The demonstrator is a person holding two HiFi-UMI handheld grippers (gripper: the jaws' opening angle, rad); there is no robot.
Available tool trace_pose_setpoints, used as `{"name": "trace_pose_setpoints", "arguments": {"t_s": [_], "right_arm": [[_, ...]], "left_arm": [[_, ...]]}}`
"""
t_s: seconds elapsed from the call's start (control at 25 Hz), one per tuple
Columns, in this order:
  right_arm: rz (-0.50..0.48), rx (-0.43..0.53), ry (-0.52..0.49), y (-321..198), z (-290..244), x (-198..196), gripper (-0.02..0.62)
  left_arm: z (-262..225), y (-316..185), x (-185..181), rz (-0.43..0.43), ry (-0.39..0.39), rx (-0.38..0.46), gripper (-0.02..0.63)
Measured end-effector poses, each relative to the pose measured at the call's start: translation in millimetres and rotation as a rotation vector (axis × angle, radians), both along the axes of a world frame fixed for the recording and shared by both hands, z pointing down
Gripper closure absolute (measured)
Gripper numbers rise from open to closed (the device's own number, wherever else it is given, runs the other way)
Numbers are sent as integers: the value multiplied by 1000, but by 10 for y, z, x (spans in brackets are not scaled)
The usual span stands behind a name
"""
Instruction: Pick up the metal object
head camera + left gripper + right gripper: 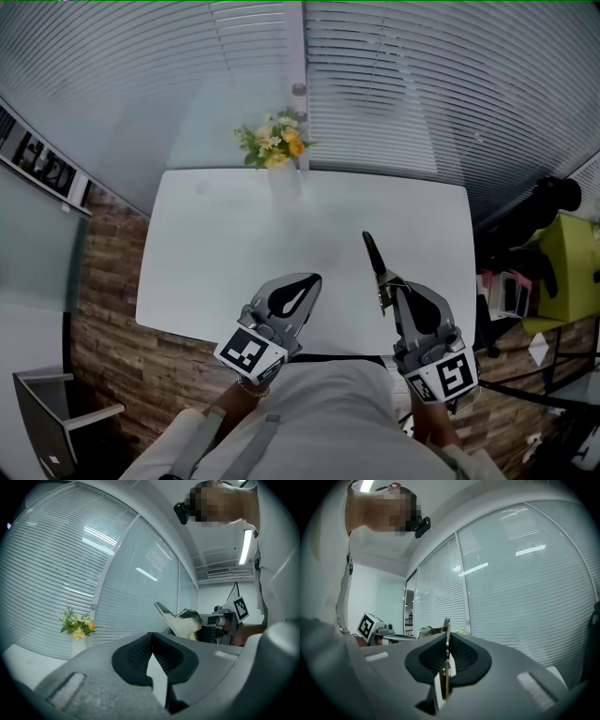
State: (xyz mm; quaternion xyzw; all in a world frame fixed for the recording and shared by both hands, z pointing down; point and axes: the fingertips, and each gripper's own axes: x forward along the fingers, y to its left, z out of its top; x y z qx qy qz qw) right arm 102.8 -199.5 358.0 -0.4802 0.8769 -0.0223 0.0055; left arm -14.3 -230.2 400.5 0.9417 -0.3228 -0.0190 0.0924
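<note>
The metal object [377,267], a slim dark-handled tool with a shiny blade, sticks out forward over the white table [206,244]. My right gripper [392,298] is shut on its near end, close to the table's front edge. In the right gripper view the metal object [446,637] shows edge-on, pinched between the dark pads. My left gripper [312,279] hovers beside it to the left, shut with nothing in it. In the left gripper view my left gripper [151,637] has its jaws together, and the metal object [180,620] shows off to the right.
A white vase of yellow flowers [277,150] stands at the table's far edge, against glass walls with blinds. A green seat [572,253] and dark clutter sit right of the table. A grey box [47,412] stands on the wooden floor at lower left.
</note>
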Motion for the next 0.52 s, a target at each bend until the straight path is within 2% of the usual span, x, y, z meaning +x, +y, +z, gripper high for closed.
{"name": "trace_pose_setpoints", "arguments": {"t_s": [0.52], "right_arm": [[4,1,13,-18,17,-35,588]], "left_arm": [[-6,-7,-45,-4,0,-1,603]]}}
